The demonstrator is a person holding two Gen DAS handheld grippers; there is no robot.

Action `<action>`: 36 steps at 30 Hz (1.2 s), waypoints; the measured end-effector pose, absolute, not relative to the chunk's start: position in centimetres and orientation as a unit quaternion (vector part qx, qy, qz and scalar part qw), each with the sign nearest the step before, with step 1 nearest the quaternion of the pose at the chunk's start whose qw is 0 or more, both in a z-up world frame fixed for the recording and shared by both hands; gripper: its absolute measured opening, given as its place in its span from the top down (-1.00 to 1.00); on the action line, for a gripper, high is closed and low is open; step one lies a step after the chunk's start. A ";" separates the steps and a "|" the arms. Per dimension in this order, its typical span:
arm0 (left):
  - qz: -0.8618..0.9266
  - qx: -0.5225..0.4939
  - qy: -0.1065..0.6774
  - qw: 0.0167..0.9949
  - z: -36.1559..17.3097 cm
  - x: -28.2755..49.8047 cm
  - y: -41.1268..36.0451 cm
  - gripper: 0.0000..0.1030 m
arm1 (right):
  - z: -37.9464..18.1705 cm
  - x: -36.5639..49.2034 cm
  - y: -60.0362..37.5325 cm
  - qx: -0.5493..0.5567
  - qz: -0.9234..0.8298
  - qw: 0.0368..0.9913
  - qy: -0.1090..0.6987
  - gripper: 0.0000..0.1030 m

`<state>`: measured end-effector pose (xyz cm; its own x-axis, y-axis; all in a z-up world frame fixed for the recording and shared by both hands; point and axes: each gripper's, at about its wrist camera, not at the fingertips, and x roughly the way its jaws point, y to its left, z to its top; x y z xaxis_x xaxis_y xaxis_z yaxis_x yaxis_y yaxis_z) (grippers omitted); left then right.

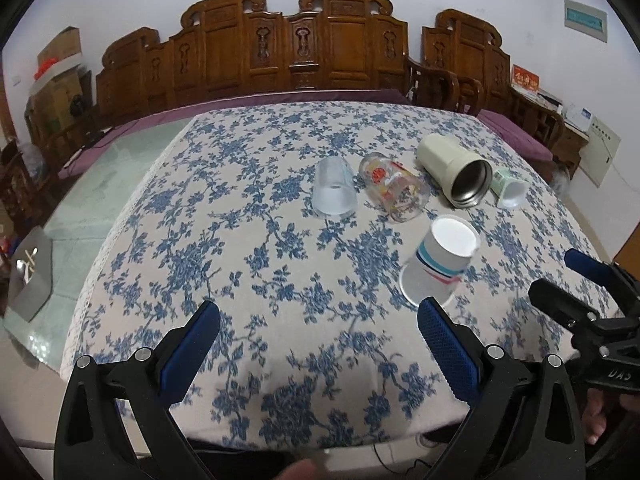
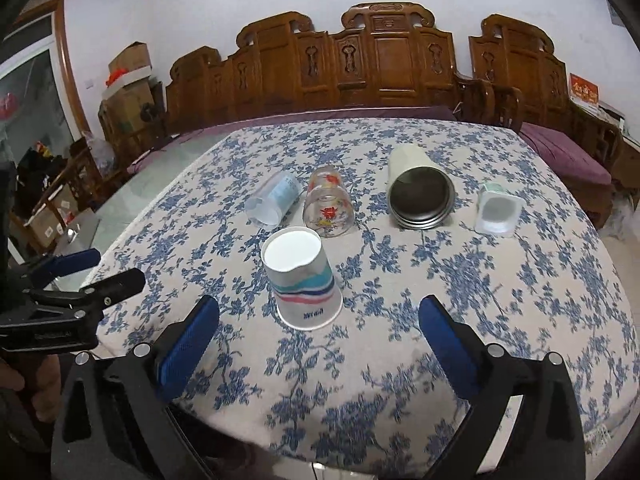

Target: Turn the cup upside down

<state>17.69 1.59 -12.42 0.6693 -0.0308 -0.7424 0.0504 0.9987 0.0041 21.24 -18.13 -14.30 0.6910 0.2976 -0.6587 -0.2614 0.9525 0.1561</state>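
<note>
A striped paper cup (image 2: 303,280) stands mouth-down on the blue-floral tablecloth (image 2: 500,280), just ahead of the right gripper (image 2: 319,312), whose jaws are spread wide with nothing between them. Behind it lie a clear plastic cup (image 2: 273,200), a printed glass (image 2: 328,208), a steel-lined tumbler (image 2: 418,194) and a small white cup (image 2: 496,210).

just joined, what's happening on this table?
A person holds two grippers over a floral tablecloth; the left gripper and right gripper are both open and hold nothing. The striped paper cup stands upside down, rim on the cloth. Behind it four more lie on their sides: clear plastic cup, printed glass, steel-lined tumbler, small white cup.
</note>
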 end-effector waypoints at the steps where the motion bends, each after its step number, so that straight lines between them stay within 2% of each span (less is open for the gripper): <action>1: -0.022 0.014 0.406 0.913 -12.3 17.3 1.4 -0.85 | -14.1 20.8 -18.4 0.027 0.150 0.920 0.361 -0.95; 9: -0.022 0.026 0.385 0.922 -9.8 14.0 0.0 -0.85 | -11.8 17.8 -20.5 0.043 0.140 0.929 0.340 -0.95; 22: -0.015 0.019 0.269 0.963 -1.3 7.0 -1.5 -0.85 | -2.5 10.1 -21.7 0.027 0.138 0.968 0.208 -0.95; 36: -0.013 0.015 0.242 0.970 0.2 4.3 -1.7 -0.85 | -1.1 8.3 -22.1 0.034 0.136 0.972 0.187 -0.95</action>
